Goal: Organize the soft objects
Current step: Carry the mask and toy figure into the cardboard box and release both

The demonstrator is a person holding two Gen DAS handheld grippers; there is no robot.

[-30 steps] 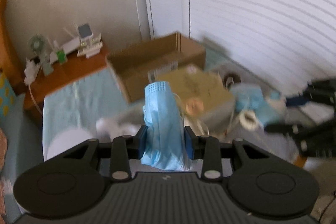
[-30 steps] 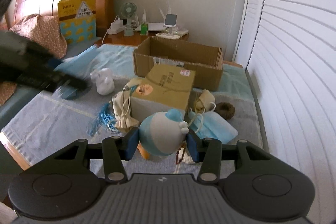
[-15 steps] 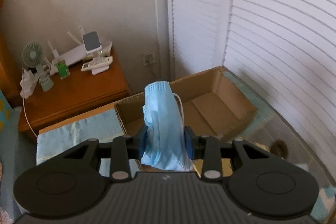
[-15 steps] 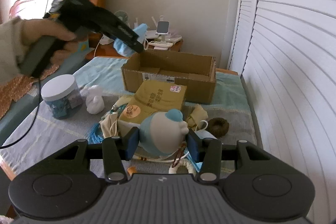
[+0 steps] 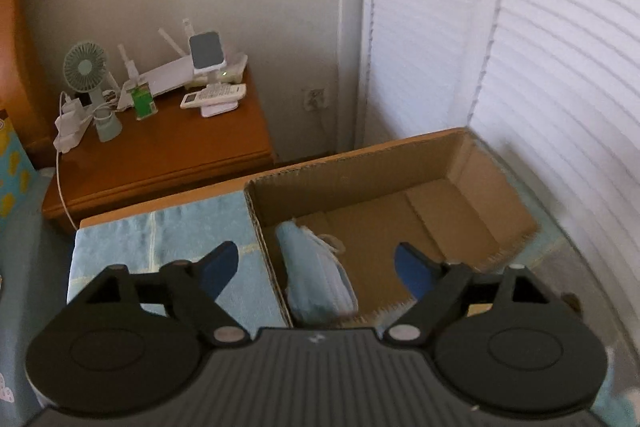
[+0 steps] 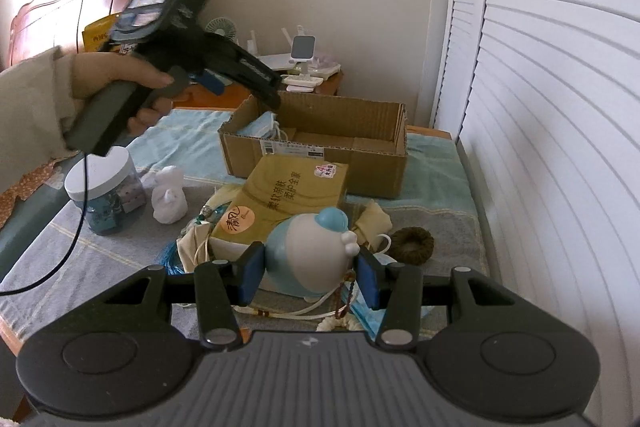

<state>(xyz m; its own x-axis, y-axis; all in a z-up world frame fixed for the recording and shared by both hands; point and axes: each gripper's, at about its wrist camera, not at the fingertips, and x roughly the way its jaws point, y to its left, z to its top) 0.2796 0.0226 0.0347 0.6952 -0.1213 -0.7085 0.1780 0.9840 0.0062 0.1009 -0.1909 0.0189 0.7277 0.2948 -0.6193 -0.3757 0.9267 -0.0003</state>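
Now, from the left wrist: the left gripper (image 5: pixel 316 265) has just been opening and its jaws stand wide with nothing pressed between the blue pads. The face mask (image 5: pixel 318 273) lies on the floor of the cardboard box (image 5: pixel 452 163), tucked against the wall at about nine o'clock, its long axis running from six toward twelve.

Over to the right wrist: the right gripper (image 6: pixel 308 273) is clamped on a round blue-and-white plush toy (image 6: pixel 310 255), pads pressing both flanks. The box (image 6: pixel 320 163) sits at twelve o'clock beyond a tan packet (image 6: pixel 296 193), its long side lying across the view from nine to three. At ten o'clock, a hand (image 6: pixel 120 79) holds the left gripper (image 6: pixel 256 83) over the box's near-left corner, so the right half looks free for the toy, I'd say.
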